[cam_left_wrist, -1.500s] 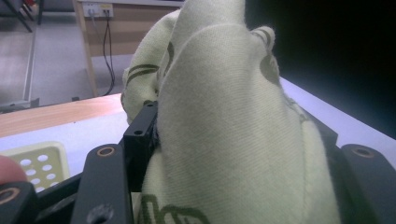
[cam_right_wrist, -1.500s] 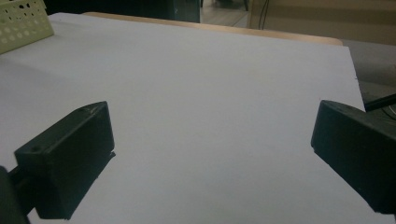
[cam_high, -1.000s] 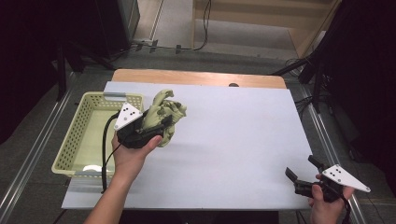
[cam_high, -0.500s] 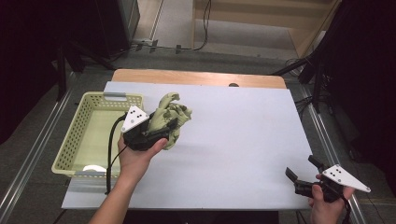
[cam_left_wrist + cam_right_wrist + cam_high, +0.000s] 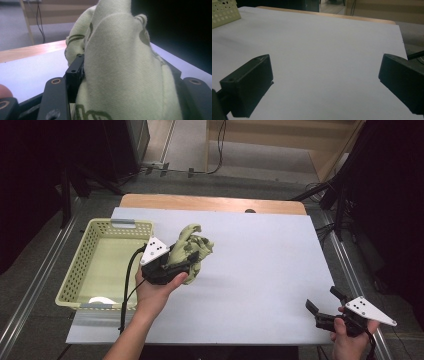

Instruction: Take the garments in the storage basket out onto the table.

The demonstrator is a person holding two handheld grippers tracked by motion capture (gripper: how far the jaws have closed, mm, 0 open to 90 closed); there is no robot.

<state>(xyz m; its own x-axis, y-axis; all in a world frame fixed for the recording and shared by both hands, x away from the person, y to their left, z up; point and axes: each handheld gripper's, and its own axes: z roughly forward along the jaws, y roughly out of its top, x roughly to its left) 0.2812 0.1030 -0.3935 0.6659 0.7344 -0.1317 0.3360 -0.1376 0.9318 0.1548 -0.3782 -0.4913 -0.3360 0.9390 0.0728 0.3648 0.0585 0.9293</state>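
My left gripper [image 5: 186,261] clamps the bunched pale-green cloth [image 5: 192,251] (dark-patterned) beside the basket [image 5: 82,267]. My right gripper [image 5: 325,306] hangs with jaws spread, holding nothing.

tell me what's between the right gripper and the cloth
Nothing: in the high view, bare white table runs from the right gripper to the cloth held in the left gripper.

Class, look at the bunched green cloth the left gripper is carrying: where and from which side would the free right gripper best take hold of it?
Probably the loose upper fold of the cloth, approached from the right, the open table side. The left gripper is shut on its lower bunch and the basket lies to its left; that fold sticks up clear. The right gripper is open.
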